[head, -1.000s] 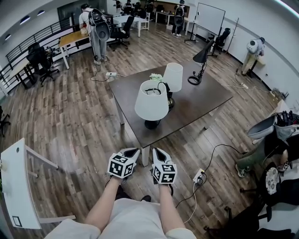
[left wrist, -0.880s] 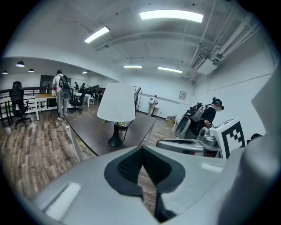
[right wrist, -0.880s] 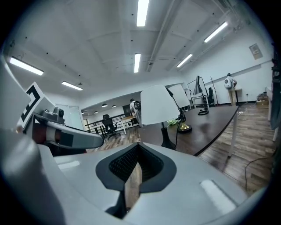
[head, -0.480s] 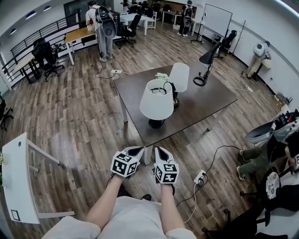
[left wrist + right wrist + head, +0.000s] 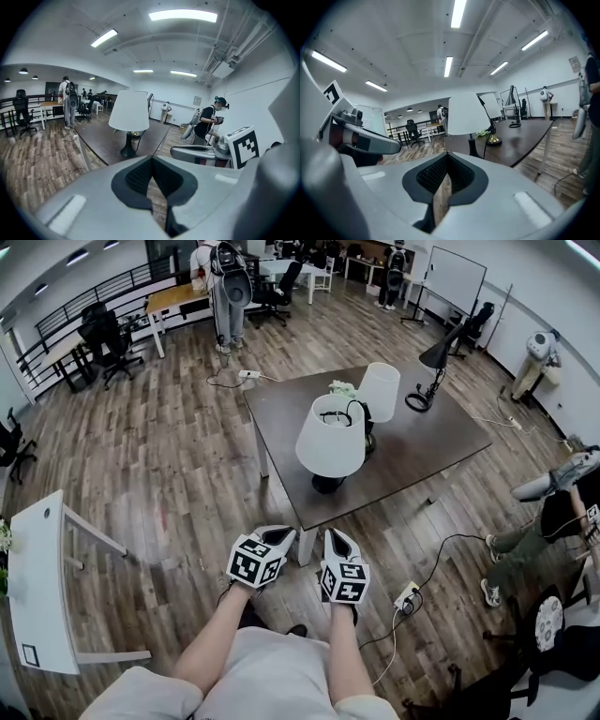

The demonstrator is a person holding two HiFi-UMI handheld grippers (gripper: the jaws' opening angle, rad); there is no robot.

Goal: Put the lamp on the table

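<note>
A lamp with a white shade and a black foot stands near the front edge of the dark brown table. The left gripper view shows this lamp on the table, and so does the right gripper view, with the lamp on the table. Behind it stand a second white-shaded lamp and a black desk lamp. My left gripper and right gripper hang side by side over the floor in front of the table, both shut and empty.
A power strip with trailing cable lies on the wood floor at the right. A white desk stands at the left. A seated person's legs reach in from the right. A person, desks and office chairs stand far back.
The view has swung, so the table and lamps now sit further right and a little higher. Both grippers have stayed shut and low before the body, drifting slightly right.
</note>
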